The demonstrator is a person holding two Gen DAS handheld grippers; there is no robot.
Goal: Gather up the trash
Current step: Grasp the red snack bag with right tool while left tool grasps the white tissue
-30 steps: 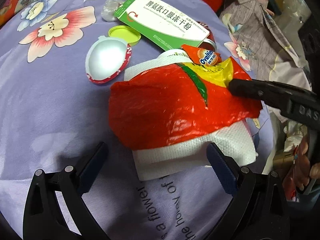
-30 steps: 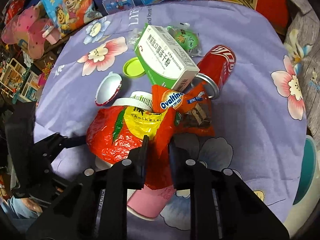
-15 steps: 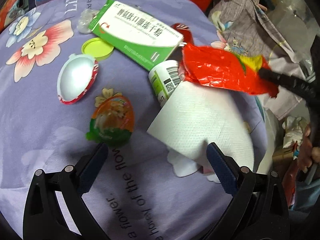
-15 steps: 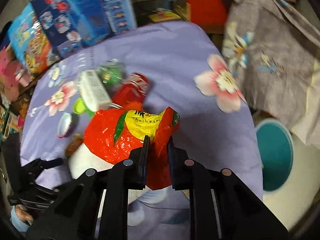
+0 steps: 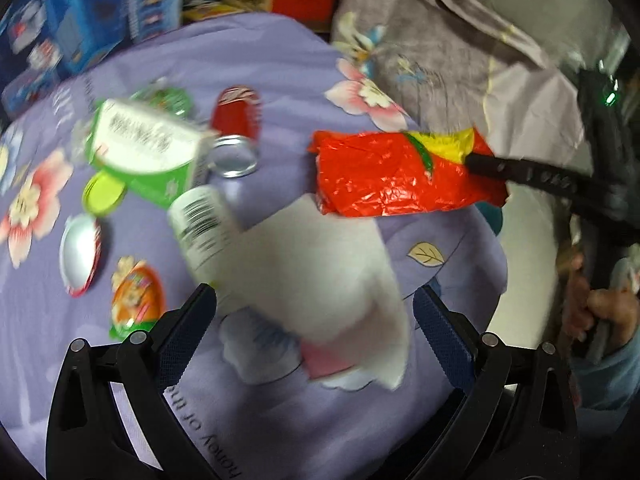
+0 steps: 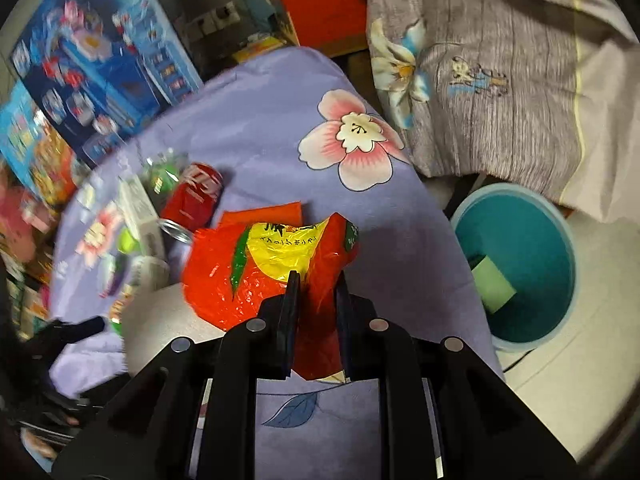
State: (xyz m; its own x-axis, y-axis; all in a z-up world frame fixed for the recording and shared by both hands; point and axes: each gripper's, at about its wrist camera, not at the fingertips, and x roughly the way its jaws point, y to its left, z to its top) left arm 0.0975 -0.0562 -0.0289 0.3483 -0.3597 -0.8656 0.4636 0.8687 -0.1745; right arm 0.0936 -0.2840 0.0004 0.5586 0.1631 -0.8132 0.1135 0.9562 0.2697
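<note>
Carry step: right tongs (image 6: 316,284) clamped on red wrapper (image 6: 256,276), near teal bin (image 6: 520,264). Left tongs (image 5: 316,312) wide open, probably empty. Next: release over bin.

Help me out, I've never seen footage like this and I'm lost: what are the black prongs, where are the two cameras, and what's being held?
No robot here: a person carries a hand-held gripper in each hand, each with a fisheye camera looking along its fingers. The left hand-held gripper is open and empty above a white paper towel. The right hand-held gripper is shut on a red plastic bag, near a teal bin. On the purple floral cloth lie a red can, a green-and-white box and a white bottle.
</note>
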